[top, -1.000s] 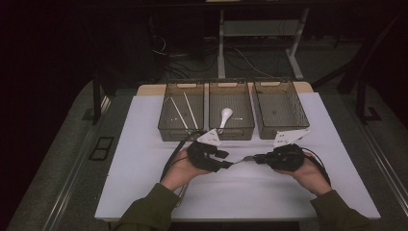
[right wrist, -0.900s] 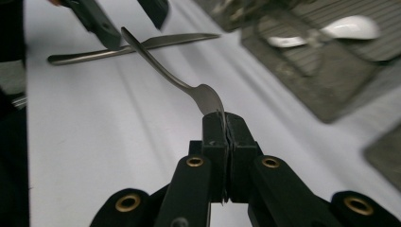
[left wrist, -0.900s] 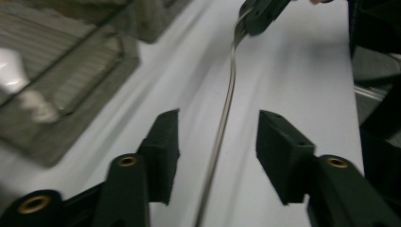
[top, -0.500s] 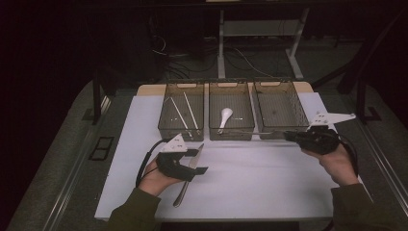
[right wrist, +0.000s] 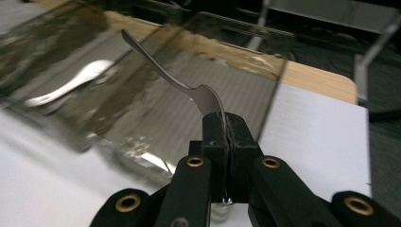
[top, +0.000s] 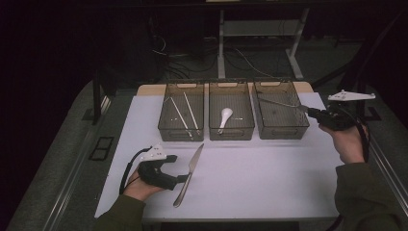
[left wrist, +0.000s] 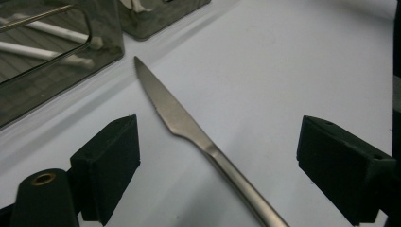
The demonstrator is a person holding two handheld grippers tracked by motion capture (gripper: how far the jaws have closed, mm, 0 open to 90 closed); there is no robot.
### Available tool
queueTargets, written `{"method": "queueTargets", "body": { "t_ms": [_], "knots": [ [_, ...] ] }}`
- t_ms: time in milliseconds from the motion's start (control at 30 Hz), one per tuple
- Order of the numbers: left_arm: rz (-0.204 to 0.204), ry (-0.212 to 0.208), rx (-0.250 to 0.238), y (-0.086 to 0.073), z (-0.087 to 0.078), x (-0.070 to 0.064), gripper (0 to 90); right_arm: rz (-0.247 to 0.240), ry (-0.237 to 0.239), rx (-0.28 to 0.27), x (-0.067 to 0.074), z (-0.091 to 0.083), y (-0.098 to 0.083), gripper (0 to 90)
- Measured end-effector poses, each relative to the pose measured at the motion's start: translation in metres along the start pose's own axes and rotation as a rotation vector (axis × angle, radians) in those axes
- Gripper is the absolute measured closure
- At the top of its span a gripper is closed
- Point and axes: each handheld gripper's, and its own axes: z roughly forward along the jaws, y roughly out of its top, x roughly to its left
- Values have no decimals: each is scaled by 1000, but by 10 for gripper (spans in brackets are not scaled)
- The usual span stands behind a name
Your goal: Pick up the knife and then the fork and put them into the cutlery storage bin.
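1. Jaws first: on my left gripper point(top: 179, 179) they stand wide apart and empty, low over the desk point(top: 269, 183), one to each side of the knife's handle. On my right gripper point(top: 304, 110) they are clenched on the head end of a metal fork point(right wrist: 182, 84).
2. My desk is covered by a white sheet, with a strip of wood showing at its far edge.
3. Three smoky clear bins sit side by side at the back of the sheet. I hold the fork's handle out over the right bin point(top: 280, 109), its far end up above the bin's floor.
4. My knife point(top: 189, 173) lies flat on the sheet just in front of the left bin point(top: 182, 113), its tip toward the bins.
5. Two white chopsticks point(top: 185, 114) lie in the left bin.
6. One white spoon point(top: 224, 118) lies in the middle bin point(top: 231, 111).
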Motion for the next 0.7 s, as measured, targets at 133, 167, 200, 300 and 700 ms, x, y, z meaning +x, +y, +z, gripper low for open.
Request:
{"method": "queueTargets", "body": {
  "t_ms": [133,167,200,300,700],
  "knots": [
    [6,5,-4,0,1,1,94,35,-57,37,-7,18,0,883],
    [12,6,-3,0,1,0,82,44,-65,49,-9,23,-1,883],
    [16,6,-9,1,1,0,75,59,-77,59,-9,28,-1,883],
    [21,12,-11,1,2,0,50,69,-89,88,-9,43,-2,882],
    [25,-2,3,0,4,0,39,37,-120,177,6,76,-7,870]
  ]
}}
